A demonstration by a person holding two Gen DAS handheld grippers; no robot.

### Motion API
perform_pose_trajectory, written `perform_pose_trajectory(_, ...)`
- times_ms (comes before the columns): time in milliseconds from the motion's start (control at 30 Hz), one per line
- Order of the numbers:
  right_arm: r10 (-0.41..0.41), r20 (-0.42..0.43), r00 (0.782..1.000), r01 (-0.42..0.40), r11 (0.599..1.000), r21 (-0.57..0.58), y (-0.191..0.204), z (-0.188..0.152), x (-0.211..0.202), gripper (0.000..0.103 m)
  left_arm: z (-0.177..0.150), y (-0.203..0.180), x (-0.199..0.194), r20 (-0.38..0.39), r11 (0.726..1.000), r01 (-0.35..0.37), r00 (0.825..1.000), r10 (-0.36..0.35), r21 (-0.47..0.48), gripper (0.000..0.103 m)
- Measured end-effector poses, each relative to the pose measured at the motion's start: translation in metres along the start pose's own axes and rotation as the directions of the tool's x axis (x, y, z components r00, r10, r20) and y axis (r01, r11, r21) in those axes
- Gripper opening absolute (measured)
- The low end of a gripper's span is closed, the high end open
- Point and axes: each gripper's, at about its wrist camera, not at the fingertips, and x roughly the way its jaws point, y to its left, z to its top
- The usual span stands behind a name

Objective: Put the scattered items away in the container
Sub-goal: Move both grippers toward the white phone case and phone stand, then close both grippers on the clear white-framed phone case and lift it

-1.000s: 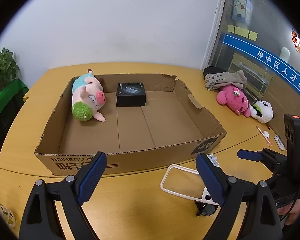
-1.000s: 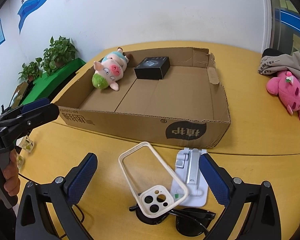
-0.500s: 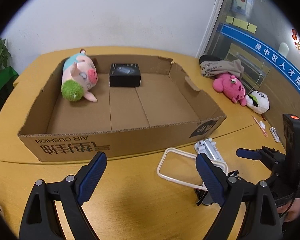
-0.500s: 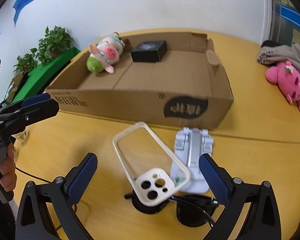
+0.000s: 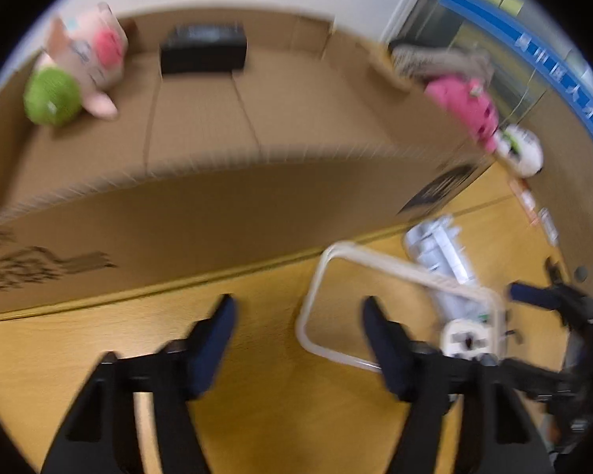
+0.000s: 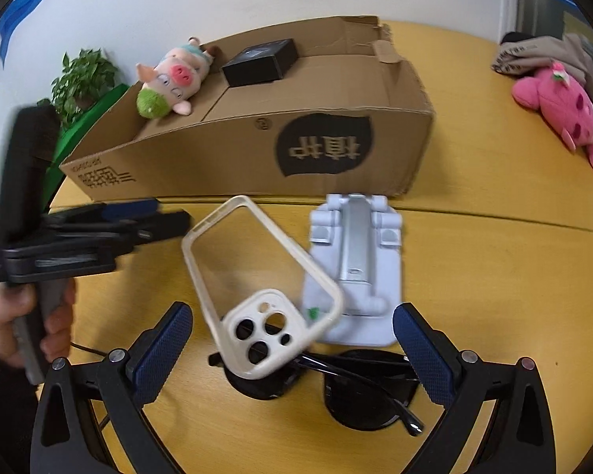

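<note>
A cream phone case (image 6: 257,292) lies on the wooden table, propped over black sunglasses (image 6: 344,383) and a white folding phone stand (image 6: 355,264). My right gripper (image 6: 292,339) is open just above them, with the case's camera end between its fingers. My left gripper (image 5: 296,331) is open and low over the table at the case's (image 5: 395,308) left end; it shows at the left of the right wrist view (image 6: 130,217). The cardboard box (image 6: 257,150) behind holds a pig plush (image 6: 174,79) and a black box (image 6: 261,61).
A pink plush (image 6: 561,106) and a folded grey cloth (image 6: 541,55) lie at the far right, with a panda plush (image 5: 520,150) beside them. A green plant (image 6: 83,83) stands beyond the table at the left.
Both grippers have dropped lower and moved closer to the phone case. The left gripper moved fast toward it and its view is blurred. Both stay open.
</note>
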Motion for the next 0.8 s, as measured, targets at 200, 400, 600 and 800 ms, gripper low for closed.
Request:
perform_pose_trajectory(200,0.004,-0.025,1.0,-0.003,0.999,0.046,-0.01,-0.01,0.005,0.102,-0.001,-0.011,0.007,-0.017,0.998,-0.028,0.999,0.03,0.062,0.008)
perform_pose_trajectory(400,0.041,-0.021,0.999,-0.041,0.999,0.006,0.004,-0.003,0.002,0.102,-0.029,0.011,-0.019,-0.001,0.987,-0.158,0.987,0.158,0.019,0.004)
perform_pose_trajectory(600,0.075,-0.012,0.997,-0.076,0.996,-0.053,0.035,0.01,0.01,0.102,-0.07,0.055,-0.057,-0.004,0.966,-0.22,0.975,0.222,-0.133,0.004)
perform_pose_trajectory(800,0.098,-0.065,0.993,-0.105,0.986,-0.13,0.08,0.025,0.047,0.087,-0.082,0.07,-0.07,0.007,0.953,-0.236,0.97,0.242,-0.189,0.004)
